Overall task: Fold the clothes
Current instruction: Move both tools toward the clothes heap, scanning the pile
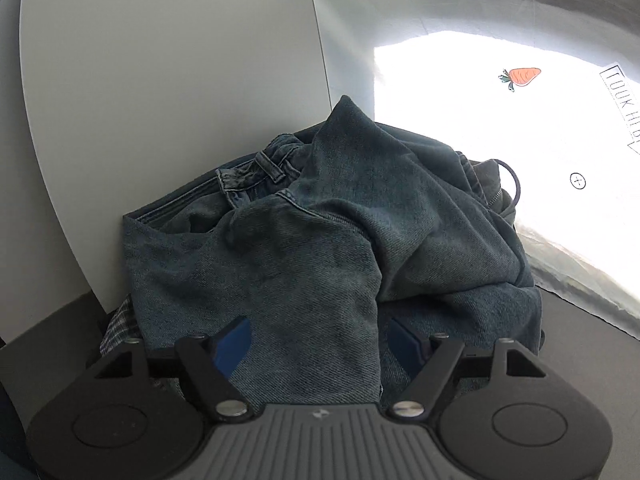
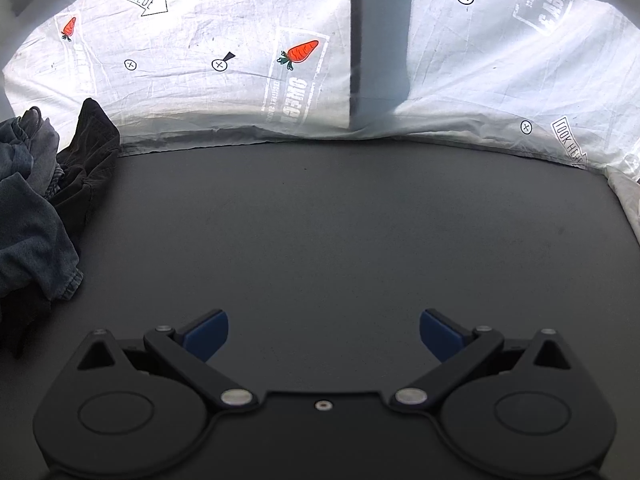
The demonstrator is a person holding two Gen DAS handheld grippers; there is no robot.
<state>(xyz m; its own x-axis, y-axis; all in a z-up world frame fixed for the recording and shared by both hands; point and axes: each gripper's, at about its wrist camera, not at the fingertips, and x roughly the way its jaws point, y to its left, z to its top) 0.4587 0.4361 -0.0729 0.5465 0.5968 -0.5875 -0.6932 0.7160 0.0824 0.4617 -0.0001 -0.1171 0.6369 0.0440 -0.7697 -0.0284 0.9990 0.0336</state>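
Left gripper straddles a fold of the denim jeans piled mid-frame, jaws parted; right gripper spread wide over the dark table, clothes pile at left edge.

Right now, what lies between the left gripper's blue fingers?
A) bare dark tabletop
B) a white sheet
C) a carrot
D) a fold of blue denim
D: in the left wrist view, denim from the jeans pile fills the gap of the left gripper.
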